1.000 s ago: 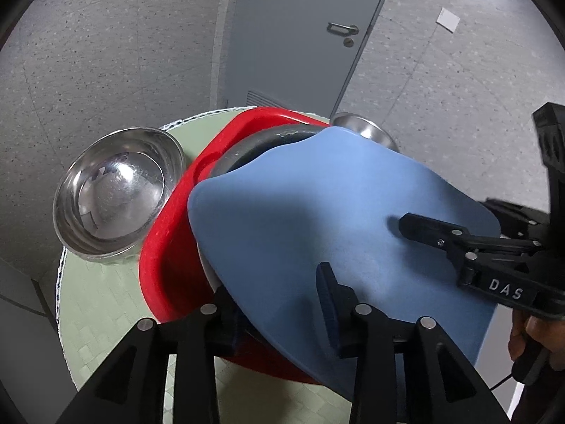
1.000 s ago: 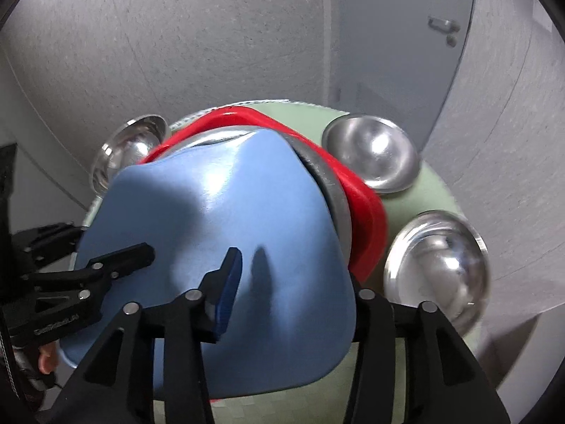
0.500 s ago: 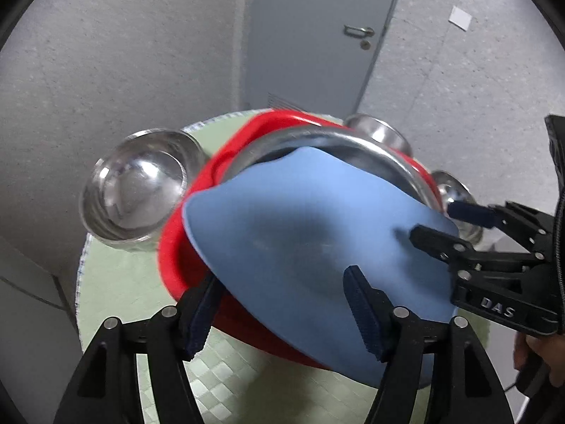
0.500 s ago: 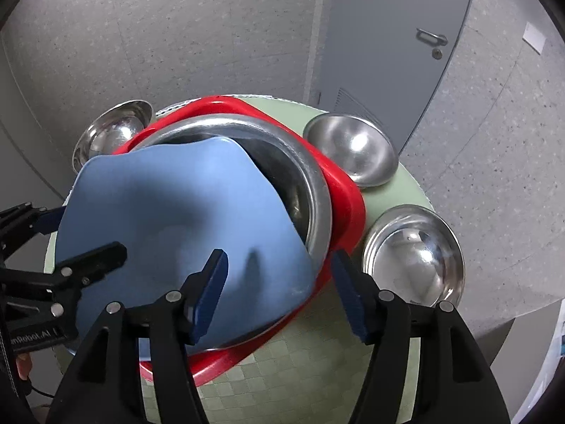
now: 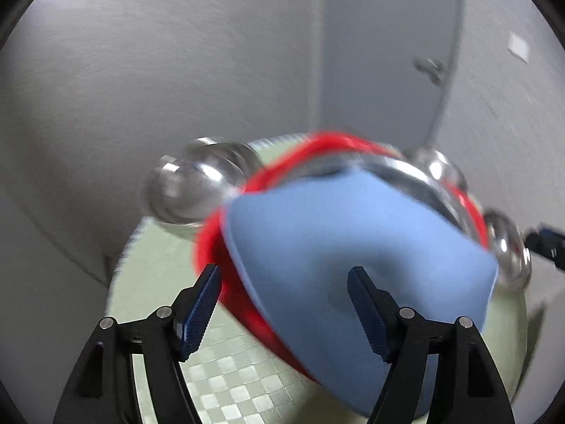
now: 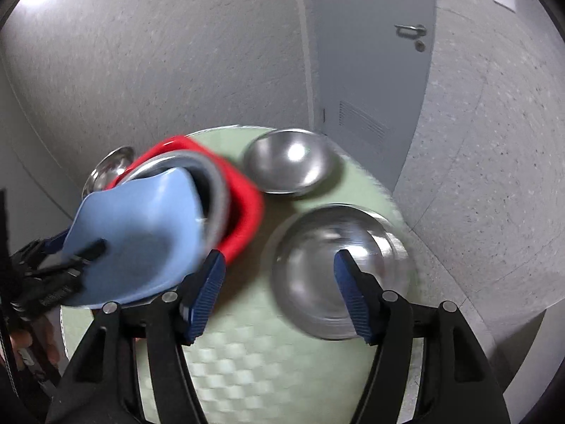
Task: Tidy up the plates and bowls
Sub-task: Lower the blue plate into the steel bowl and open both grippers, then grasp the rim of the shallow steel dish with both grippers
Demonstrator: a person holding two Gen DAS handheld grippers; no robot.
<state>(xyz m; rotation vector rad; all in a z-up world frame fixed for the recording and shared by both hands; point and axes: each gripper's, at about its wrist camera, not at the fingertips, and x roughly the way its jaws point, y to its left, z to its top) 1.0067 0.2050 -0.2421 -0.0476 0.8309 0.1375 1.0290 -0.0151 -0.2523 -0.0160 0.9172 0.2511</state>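
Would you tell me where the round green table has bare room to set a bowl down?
Bare green checkered cloth lies nearest the camera, between the red basin and the large steel bowl. Farther back it is crowded around the smaller steel bowl.

Both hand-held grippers stand with fingers spread wide. The left gripper (image 5: pixel 284 304) shows black arms tipped with ribbed blue fingers (image 5: pixel 199 312), nothing pinched between them; its view is smeared by motion blur. The right gripper (image 6: pixel 279 293) is likewise parted, its blue fingers (image 6: pixel 208 293) gripping nothing. From the right wrist view, the left gripper (image 6: pixel 67 268) appears at the far left, apparently unclamped, with the person's left hand (image 6: pixel 33 346) wrapped around its handle below.
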